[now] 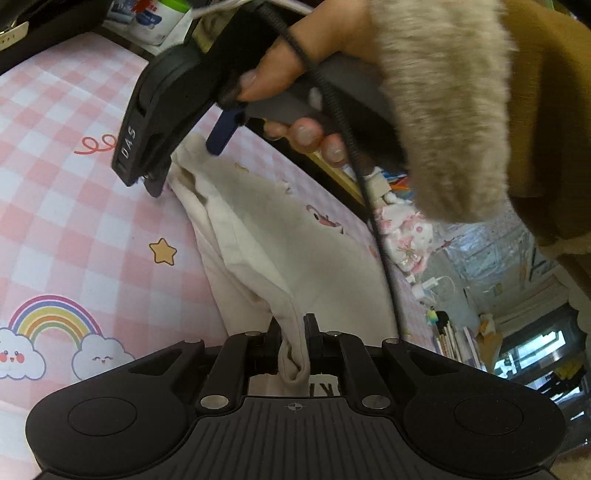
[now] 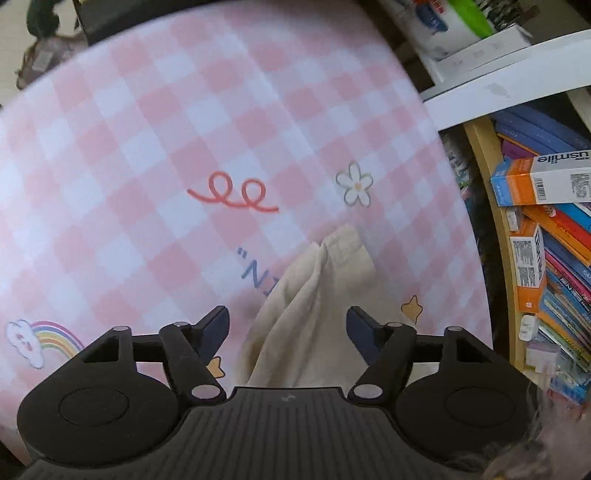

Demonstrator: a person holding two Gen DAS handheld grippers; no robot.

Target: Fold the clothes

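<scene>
A cream garment [image 1: 295, 236] lies crumpled on a pink checked cloth [image 1: 74, 206]. At the bottom of the left wrist view, my left gripper [image 1: 293, 332] is shut on a bunched edge of the garment, lifting it a little off the cloth. My right gripper [image 1: 184, 162], held in a hand with a furry cuff [image 1: 443, 110], points down over the far end of the garment. In the right wrist view, the right gripper [image 2: 288, 321] stands open with the cream garment [image 2: 314, 295] below and between its blue fingers [image 2: 216, 323], which do not press on it.
The checked cloth [image 2: 147, 129] carries rainbow, star and flower prints. Stacked boxes and books [image 2: 546, 240] fill a shelf along its right edge. Bottles and cartons [image 1: 159, 18] stand beyond the far edge. Floor clutter [image 1: 480, 295] shows past the side.
</scene>
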